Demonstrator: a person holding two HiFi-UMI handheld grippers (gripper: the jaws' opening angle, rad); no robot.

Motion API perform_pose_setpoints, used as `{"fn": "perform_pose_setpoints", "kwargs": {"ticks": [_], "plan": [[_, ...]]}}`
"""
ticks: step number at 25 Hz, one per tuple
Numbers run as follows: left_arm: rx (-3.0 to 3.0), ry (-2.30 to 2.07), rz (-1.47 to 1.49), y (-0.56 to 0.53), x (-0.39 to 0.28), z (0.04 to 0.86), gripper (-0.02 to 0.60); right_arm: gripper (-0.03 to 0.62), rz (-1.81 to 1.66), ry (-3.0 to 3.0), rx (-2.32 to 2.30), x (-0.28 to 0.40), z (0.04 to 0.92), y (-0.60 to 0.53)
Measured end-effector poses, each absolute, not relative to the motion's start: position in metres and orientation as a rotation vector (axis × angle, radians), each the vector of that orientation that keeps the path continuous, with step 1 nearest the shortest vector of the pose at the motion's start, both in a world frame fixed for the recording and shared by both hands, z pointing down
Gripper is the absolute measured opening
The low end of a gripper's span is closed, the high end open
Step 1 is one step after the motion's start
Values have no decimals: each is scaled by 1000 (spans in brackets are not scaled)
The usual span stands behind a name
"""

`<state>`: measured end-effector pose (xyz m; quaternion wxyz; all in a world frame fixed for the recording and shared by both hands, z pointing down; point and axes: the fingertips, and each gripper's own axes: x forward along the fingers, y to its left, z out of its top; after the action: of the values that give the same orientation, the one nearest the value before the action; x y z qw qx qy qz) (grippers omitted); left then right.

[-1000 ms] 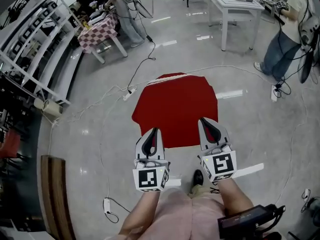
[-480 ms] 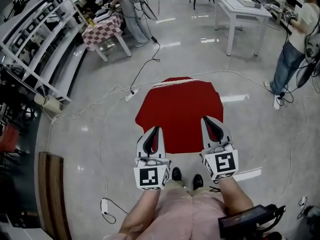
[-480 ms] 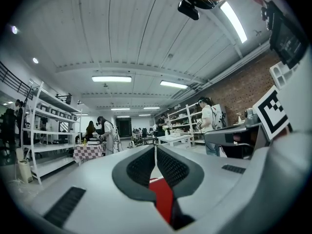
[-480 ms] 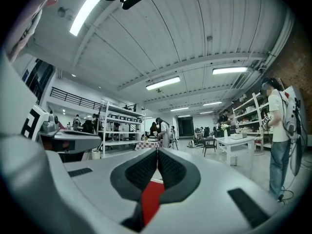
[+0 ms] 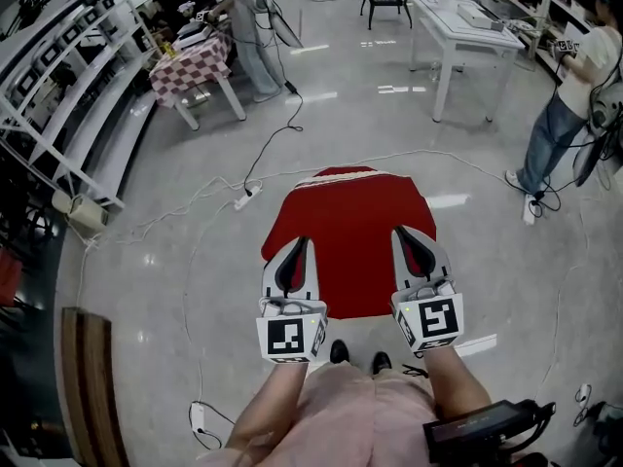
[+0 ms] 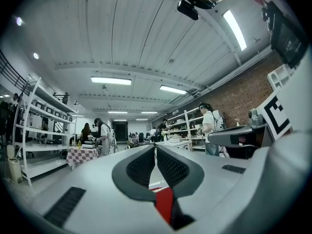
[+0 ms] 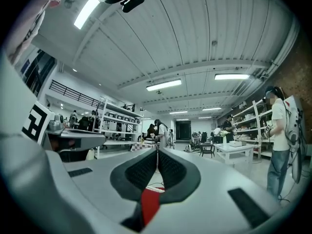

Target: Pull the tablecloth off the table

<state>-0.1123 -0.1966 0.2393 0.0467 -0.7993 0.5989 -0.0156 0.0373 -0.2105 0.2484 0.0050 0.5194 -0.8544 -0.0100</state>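
Nearest: the person's black shoes (image 5: 338,351) on the glossy grey floor (image 5: 175,261). Just above them are the left gripper (image 5: 298,246) & right gripper (image 5: 403,233), side by side.

Both sets of fingers are pressed together, each pinching the near edge of the red fabric tablecloth (image 5: 350,224). The left gripper view shows the tablecloth (image 6: 165,204) as a red strip deep between the fingers. The right gripper view shows the tablecloth (image 7: 147,206) likewise.

From the grippers the cloth spreads away over the floor, ending in a pale striped hem (image 5: 336,175).

Handling, as a judgement:
- Thin, soft, light & limp, so it will sag, fold and swing rather than keep shape.
- It should slide easily off a smooth top.
- A loose edge could snag the white floor cable (image 5: 243,197).
- Best hold is the near hem, hands apart as now, w/ fabric set deep in the fingers so it can't slip out.

Hard to make out:
- No counter shows under the cloth. From this steep top view it prob. hangs free, but the far part may rest on something.
- The grippers cover the near edge itself.

Farther off: a white counter (image 5: 433,17), a counter w/ checked cover (image 5: 190,61) and people cut off at the frame edges.
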Motion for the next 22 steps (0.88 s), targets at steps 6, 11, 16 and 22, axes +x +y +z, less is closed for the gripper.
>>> {"fn": "perform_pose_setpoints", "kwargs": {"ticks": [6, 11, 16, 22], "plan": [[-2490, 1809, -76, -215, -121, 263, 35, 20, -13, -2646, 1619, 27, 268, -221], [-2553, 1832, -152, -218, -124, 299, 35, 21, 53, -2614, 1571, 24, 300, -221], [-2603, 1842, -227, -211, -127, 330, 35, 21, 138, -2572, 1529, 22, 331, -207], [-2666, 1818, -236, -214, -122, 380, 35, 21, 253, -2523, 1483, 21, 398, -202]]}}
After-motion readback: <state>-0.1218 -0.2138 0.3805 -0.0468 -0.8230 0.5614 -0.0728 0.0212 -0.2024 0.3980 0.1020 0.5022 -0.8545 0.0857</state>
